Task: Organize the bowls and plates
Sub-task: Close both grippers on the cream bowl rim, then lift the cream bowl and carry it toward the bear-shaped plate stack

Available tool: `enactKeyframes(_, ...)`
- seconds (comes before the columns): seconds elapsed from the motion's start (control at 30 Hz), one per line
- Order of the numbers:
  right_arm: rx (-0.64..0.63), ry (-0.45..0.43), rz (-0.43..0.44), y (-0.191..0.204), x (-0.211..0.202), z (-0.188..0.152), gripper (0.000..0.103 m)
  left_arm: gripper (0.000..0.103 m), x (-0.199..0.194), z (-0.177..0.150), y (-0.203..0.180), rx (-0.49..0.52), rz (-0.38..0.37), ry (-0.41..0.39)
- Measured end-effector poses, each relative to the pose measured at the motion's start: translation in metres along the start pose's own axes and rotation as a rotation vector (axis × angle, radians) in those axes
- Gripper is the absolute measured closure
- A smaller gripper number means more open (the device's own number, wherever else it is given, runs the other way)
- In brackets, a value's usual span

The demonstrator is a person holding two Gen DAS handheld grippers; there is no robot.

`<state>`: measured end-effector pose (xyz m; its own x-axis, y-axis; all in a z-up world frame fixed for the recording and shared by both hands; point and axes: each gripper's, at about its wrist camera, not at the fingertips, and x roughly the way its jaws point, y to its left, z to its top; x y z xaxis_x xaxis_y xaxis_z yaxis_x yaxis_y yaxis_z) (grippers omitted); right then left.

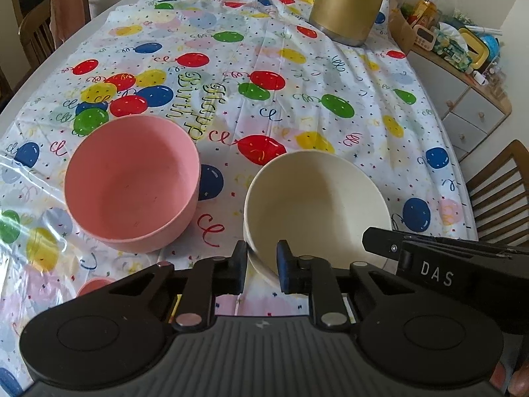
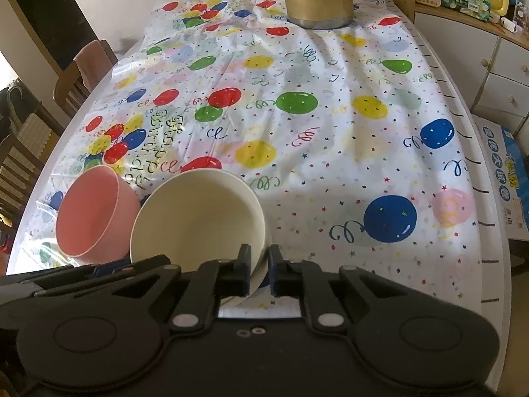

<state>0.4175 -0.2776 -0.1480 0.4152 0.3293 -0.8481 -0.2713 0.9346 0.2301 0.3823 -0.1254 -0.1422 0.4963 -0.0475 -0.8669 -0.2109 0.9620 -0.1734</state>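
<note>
A cream bowl [image 1: 314,205] stands on the balloon tablecloth, right of a pink bowl [image 1: 132,182]. My left gripper [image 1: 262,261] straddles the cream bowl's near rim, one finger outside and one inside; the jaws stand apart around the wall. In the right wrist view the cream bowl [image 2: 198,221] sits close to the pink bowl [image 2: 92,211], whether touching I cannot tell. My right gripper [image 2: 259,268] is closed on the cream bowl's right rim. A white plate edge [image 2: 254,284] shows under that bowl. The right gripper's arm [image 1: 429,258] shows in the left wrist view.
A gold kettle [image 1: 347,3] stands at the far end of the table. Wooden chairs stand at the left [image 1: 43,29] and right [image 1: 499,192]. A cabinet [image 2: 496,53] with clutter on top runs along the right. A blue box [image 2: 512,178] lies on the floor.
</note>
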Motion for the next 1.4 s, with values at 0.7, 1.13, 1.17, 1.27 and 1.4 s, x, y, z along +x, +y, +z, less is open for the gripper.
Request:
enactKeyframes(0.7,0.05,-0.085,-0.061,0.061,-0.085,-0.056,0.094,0.085,-0.097,-0.037,0.038,0.086,-0.083,-0.04)
enactKeyframes(1.13,0.066,-0.109,-0.075,0.133,-0.125,-0.113,0.094,0.085,-0.156,-0.082,0.096,0.128,-0.1,-0.039)
enactKeyframes(1.17,0.067,-0.109,-0.077,0.138,-0.127,-0.117,0.093,0.085,-0.16,-0.086,0.1,0.132,-0.101,-0.039)
enactKeyframes(1.27,0.064,-0.107,-0.08,0.152,-0.132,-0.13,0.093,0.085,-0.169,-0.097,0.112,0.137,-0.102,-0.038)
enactKeyframes(1.4,0.067,-0.103,-0.079,0.168,-0.135,-0.144,0.093,0.085,-0.176,-0.11,0.126,0.135,-0.099,-0.029)
